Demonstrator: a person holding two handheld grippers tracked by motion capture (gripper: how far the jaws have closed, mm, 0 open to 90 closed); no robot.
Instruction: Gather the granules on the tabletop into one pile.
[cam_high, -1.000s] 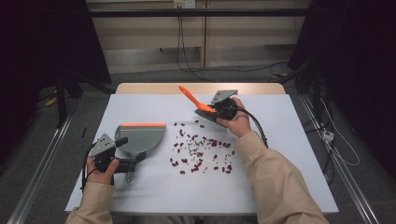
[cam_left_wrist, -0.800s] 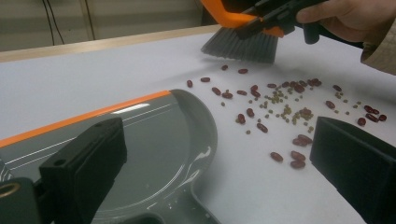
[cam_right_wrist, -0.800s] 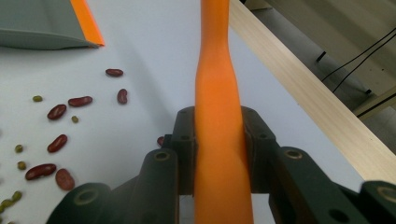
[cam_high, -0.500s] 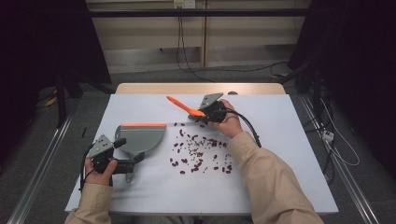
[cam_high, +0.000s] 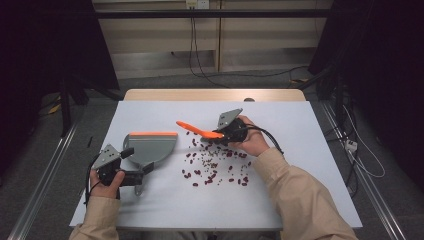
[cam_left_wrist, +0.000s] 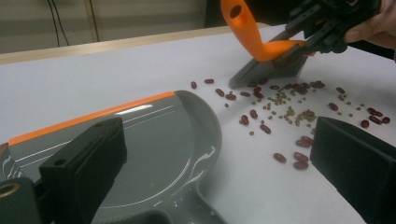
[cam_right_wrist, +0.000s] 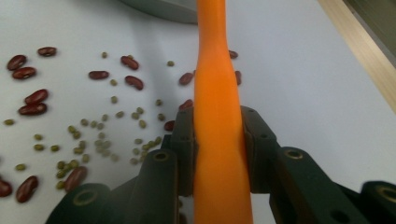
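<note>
**Brush over the beans, dustpan parked on the left**

So the table (cam_high: 310, 165) had a white top, and a mess of beans (cam_high: 215, 162) was spread around its middle: dark red kidney-looking ones mixed with lots of tiny green ones (cam_right_wrist: 100, 140). They lay loose on the surface, none of them in the dustpan as far as the pictures showed.

The right gripper (cam_high: 231, 131) sat at the far edge of the spill, held by the person's right hand (cam_high: 252, 142). Its jaws were clamped on the orange handle of a small brush (cam_high: 199, 131); in the right gripper view the handle (cam_right_wrist: 217, 116) ran straight up between the two black pads, pinched from both sides. The handle pointed off to the left and a bit away from the person. In the left gripper view the dark bristles (cam_left_wrist: 266, 70) were down at the table, right at the far side of the beans, touching or just about touching the surface.

The grey dustpan (cam_high: 150, 147) with the orange lip (cam_high: 152, 134) lay flat to the left of the pile, just beside it, its lip along the far side. The left gripper (cam_high: 131, 175) was at the pan's near end by the handle, held in the left hand (cam_high: 106, 182). Its jaws stood wide apart in its own view (cam_left_wrist: 81, 163), and whether they had hold of the handle couldn't be told.
</note>
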